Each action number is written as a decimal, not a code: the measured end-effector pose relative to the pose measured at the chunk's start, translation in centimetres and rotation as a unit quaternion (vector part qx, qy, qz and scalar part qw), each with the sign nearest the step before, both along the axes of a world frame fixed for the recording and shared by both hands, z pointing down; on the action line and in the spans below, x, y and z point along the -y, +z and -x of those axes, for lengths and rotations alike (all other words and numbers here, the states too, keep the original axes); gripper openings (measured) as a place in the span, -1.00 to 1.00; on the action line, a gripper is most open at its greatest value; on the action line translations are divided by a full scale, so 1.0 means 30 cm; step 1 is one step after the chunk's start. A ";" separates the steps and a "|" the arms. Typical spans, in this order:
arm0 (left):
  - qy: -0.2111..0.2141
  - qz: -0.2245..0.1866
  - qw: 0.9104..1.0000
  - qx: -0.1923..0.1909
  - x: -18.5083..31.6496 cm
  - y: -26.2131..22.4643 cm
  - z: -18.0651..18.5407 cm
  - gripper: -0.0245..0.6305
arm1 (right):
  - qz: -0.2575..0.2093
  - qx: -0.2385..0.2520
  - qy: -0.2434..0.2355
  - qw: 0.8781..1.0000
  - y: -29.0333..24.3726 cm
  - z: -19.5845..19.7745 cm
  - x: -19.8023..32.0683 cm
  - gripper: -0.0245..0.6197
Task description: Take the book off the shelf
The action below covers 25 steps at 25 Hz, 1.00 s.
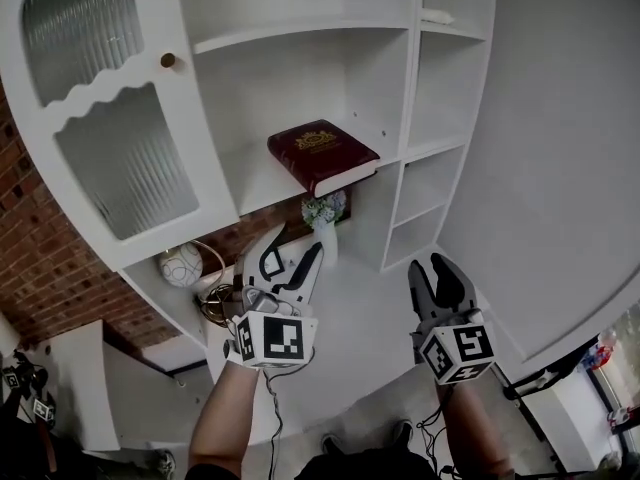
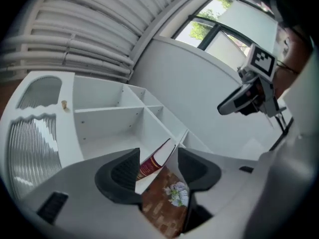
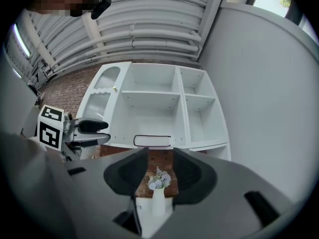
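Maroon book (image 1: pixel 345 164), crest (image 1: pixel 318 140) seen only overhead, left gripper (image 1: pixel 285 259) and right gripper (image 1: pixel 438 281) fingers (image 1: pixel 421 290) apart

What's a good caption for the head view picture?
Left gripper and right gripper, both open, face a red book lying on a white shelf.

No lettering can be read. The dark red book (image 1: pixel 322 153), lying flat at the front edge of its shelf (image 1: pixel 255 186), bears a gold emblem too small to make out. The cubes (image 1: pixel 270 339) on the left gripper (image 1: pixel 297 246) and right gripper (image 1: pixel 432 268) show only black-and-white square patterns.
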<state>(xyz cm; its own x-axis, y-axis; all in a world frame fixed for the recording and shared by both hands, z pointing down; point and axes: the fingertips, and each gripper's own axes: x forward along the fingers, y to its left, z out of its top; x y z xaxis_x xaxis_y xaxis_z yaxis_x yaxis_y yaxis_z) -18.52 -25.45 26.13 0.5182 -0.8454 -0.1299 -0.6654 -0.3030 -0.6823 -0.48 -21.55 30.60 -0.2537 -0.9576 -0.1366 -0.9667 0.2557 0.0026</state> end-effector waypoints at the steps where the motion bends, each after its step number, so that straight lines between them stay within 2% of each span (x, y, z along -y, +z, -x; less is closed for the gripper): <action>1: -0.011 -0.018 0.999 0.027 0.013 -0.004 -0.011 -0.20 | -0.002 0.002 0.000 1.000 -0.006 -0.008 0.008 -0.46; 4: -0.050 -0.068 0.989 0.122 0.060 -0.004 -0.052 -0.20 | -0.011 0.008 -0.007 1.000 -0.027 -0.031 0.029 -0.46; 6: -0.066 -0.081 0.982 0.157 0.095 -0.005 -0.078 -0.20 | -0.018 0.012 -0.011 1.000 -0.045 -0.052 0.040 -0.46; 10: -0.063 -0.057 0.985 0.151 0.167 -0.002 -0.126 -0.20 | -0.030 0.029 -0.025 0.999 -0.093 -0.100 0.061 -0.47; 11: -0.068 -0.051 0.984 0.159 0.191 0.002 -0.135 -0.20 | -0.033 0.032 -0.028 0.999 -0.105 -0.114 0.065 -0.47; 13: -0.086 -0.044 0.976 0.193 0.250 0.016 -0.153 -0.19 | -0.040 0.034 -0.030 0.998 -0.125 -0.149 0.075 -0.47; 18: -0.128 -0.011 0.949 0.288 0.400 0.074 -0.204 -0.07 | -0.039 0.047 -0.016 0.998 -0.124 -0.281 0.100 -0.47; 20: -0.142 0.006 0.944 0.299 0.450 0.091 -0.215 -0.05 | -0.036 0.056 -0.011 0.998 -0.115 -0.332 0.109 -0.48; 23: -0.158 0.022 0.940 0.301 0.510 0.104 -0.220 -0.04 | -0.028 0.065 -0.007 0.997 -0.088 -0.391 0.122 -0.50; 25: -0.169 0.020 0.932 0.320 0.541 0.113 -0.226 -0.04 | -0.021 0.070 -0.005 0.997 -0.064 -0.421 0.130 -0.50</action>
